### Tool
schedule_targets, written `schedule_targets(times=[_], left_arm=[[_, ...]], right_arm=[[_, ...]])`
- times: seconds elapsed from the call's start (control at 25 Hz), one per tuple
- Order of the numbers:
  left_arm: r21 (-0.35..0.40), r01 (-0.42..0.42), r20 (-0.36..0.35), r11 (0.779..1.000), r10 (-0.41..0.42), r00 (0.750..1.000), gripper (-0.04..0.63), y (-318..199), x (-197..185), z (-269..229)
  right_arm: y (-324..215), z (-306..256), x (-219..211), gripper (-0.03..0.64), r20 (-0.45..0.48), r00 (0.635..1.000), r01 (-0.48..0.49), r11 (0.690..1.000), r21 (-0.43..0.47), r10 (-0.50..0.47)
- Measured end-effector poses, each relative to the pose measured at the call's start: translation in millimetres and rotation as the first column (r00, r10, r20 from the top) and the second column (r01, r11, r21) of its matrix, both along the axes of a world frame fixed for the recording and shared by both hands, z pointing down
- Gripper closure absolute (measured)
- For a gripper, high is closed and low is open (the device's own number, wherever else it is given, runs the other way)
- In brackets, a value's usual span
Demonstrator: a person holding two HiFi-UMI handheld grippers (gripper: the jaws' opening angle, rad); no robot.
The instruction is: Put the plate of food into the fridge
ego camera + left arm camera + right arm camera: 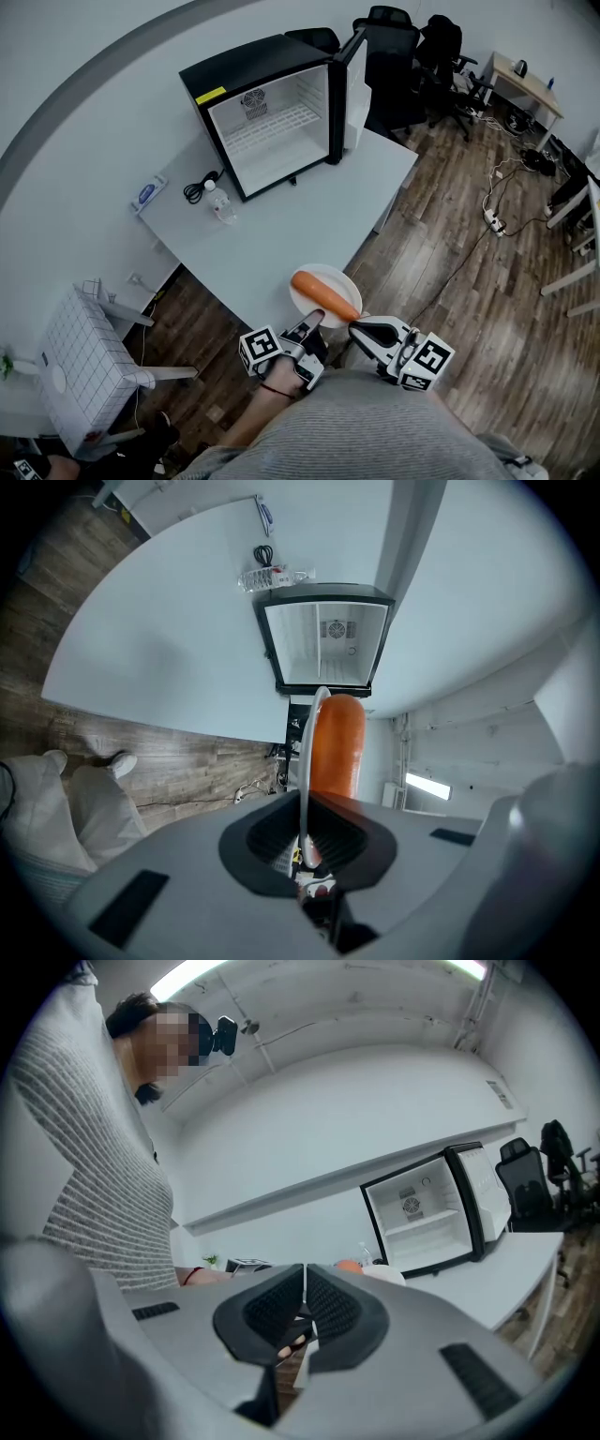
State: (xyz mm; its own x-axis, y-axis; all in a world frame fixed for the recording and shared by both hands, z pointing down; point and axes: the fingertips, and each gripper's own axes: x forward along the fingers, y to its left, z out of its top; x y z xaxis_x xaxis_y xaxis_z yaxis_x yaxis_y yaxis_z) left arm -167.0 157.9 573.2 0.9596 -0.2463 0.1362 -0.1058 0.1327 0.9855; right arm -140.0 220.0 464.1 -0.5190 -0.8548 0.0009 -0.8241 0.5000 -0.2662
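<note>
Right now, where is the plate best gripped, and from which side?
The plate by its thin near rim, from the person's side: the orange food covers the middle, the bare edge fits between jaws. The left hand-held gripper is shut on it there.

The plate (334,275) is white and round, and it carries one orange carrot (325,294) lying diagonally across it. It sits level at the near edge of the table (281,234), with its near rim clamped between the jaws of the left gripper (309,324). The fridge (234,71) is a compact black unit with a white interior, standing upright at the far end of the table. Its door (353,89) is swung fully open, and one wire shelf (272,127) is fitted inside.
</note>
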Motion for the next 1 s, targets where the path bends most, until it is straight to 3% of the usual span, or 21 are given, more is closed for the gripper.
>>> schedule_targets(times=[0.36, 0.84, 1.0], left_arm=[[0.003, 0.049, 0.006, 0.999, -0.05, 0.999, 0.568, -50.6, 36.6, 1.5], [-0.009, 0.181, -0.032, 0.983, -0.181, 0.983, 0.568, -144.4, 117.7, -20.7], [0.025, 0.216, -0.005, 0.976, -0.216, 0.976, 0.568, -171.9, 143.2, -19.5]], right_arm=[[-58.7, -1.1, 46.2, 0.601, 0.014, 0.999, 0.029, 0.999, 0.014, -0.029], [-165.9, -22.7, 150.6, 0.601, 0.033, 0.995, 0.097, 0.995, 0.03, -0.098], [-196.0, -30.2, 182.3, 0.601, 0.039, 0.989, 0.14, 0.989, 0.041, -0.142]])
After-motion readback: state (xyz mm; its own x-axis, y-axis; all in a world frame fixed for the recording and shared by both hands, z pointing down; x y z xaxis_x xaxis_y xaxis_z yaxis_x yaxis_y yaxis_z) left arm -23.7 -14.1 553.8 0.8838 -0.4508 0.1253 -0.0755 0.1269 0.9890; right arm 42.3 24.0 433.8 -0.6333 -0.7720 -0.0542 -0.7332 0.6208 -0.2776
